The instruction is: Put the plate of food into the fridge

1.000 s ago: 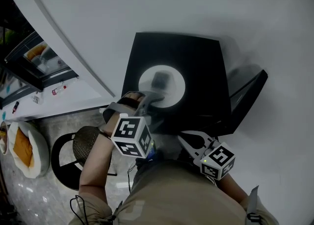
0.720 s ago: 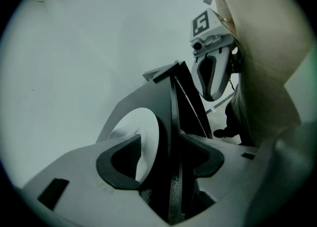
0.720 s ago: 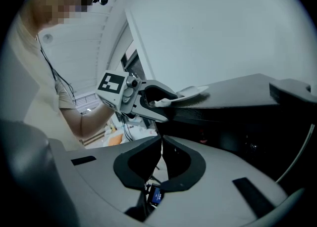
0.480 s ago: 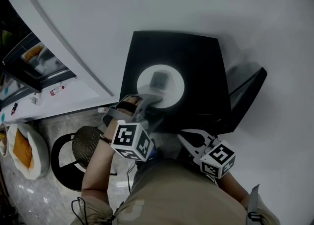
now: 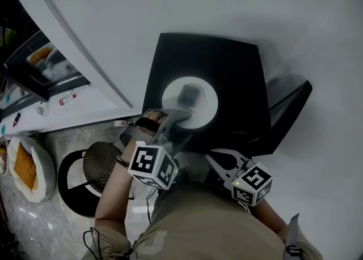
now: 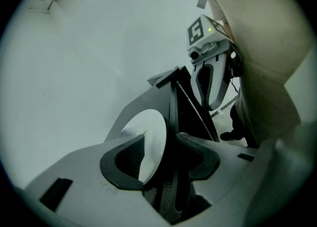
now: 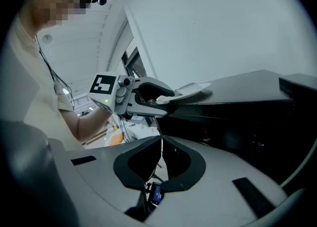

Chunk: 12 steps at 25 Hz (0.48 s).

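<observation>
The jaws of the left gripper [image 6: 167,154] are closing around the near rim of the plate [image 5: 207,106], not yet pinching it, while the plate is sitting on the black box [image 5: 238,77] and the right gripper [image 7: 161,157] is waiting clenched and empty, so lifting is probably coming next.

At the lower left of the head view we see a black stool [image 5: 97,165] with a round woven seat on the grey marbled floor [image 5: 39,222], a white cushion [image 5: 34,188] holding something orange at the left edge, and a small bottle [image 5: 67,99] lying higher up.
</observation>
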Available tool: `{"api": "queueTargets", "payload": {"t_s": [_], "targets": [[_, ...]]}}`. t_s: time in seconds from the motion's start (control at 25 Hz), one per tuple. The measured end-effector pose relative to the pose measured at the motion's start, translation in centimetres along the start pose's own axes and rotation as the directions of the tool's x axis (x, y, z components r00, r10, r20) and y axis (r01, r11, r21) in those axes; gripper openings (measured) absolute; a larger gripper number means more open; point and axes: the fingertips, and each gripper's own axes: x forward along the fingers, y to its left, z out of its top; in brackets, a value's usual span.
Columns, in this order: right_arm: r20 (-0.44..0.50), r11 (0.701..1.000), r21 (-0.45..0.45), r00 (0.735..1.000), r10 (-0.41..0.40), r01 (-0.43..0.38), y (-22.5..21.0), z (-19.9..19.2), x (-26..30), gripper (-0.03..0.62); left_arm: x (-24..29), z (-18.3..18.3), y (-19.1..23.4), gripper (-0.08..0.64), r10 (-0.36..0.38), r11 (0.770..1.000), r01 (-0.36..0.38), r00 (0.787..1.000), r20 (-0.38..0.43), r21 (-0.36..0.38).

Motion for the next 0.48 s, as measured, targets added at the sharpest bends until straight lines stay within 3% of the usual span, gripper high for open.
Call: {"api": "queueTargets", "payload": {"t_s": [0.48], "targets": [[0.005, 1.000, 0.016, 1.000, -0.004, 0.004, 0.08, -0.18, 0.20, 0.023, 0.09, 0.02, -0.28, 0.170, 0.026, 1.000, -0.026, 1.000, 0.008, -0.005]]}}
